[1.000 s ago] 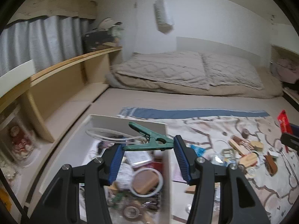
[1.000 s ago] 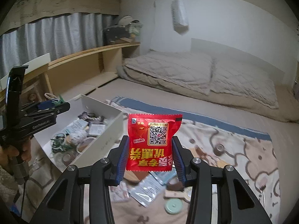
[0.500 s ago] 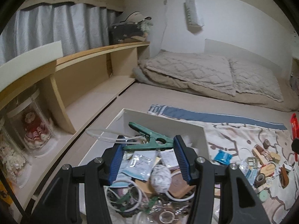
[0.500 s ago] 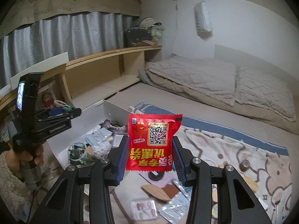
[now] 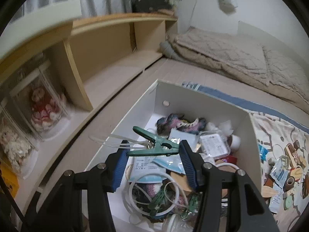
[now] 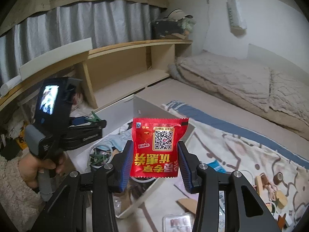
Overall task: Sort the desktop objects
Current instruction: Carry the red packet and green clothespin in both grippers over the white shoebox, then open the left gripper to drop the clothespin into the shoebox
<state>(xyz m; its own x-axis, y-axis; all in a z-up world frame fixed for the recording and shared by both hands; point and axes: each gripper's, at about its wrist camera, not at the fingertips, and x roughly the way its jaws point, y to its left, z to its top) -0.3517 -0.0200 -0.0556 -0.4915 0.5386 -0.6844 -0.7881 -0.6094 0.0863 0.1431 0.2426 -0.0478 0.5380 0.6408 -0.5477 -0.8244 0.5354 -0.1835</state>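
My left gripper (image 5: 153, 151) is shut on a green clothes peg (image 5: 154, 144) with a thin white loop hanging from it, held above the white box (image 5: 202, 98) full of small items. My right gripper (image 6: 152, 158) is shut on a red snack packet (image 6: 157, 147) with a QR code, held upright near the same white box (image 6: 139, 106). The left gripper (image 6: 90, 123) with the peg also shows at the left of the right wrist view, over the box's left side.
Loose items (image 5: 285, 166) lie on the patterned cloth (image 6: 241, 154) right of the box. A wooden shelf (image 5: 108, 36) runs along the left, with a doll in a clear case (image 5: 42, 104). Folded bedding (image 6: 241, 79) lies at the back.
Both grippers have swung left toward the white box. The left gripper now hangs over the box's middle with the peg; the right has carried the packet closer to the box.
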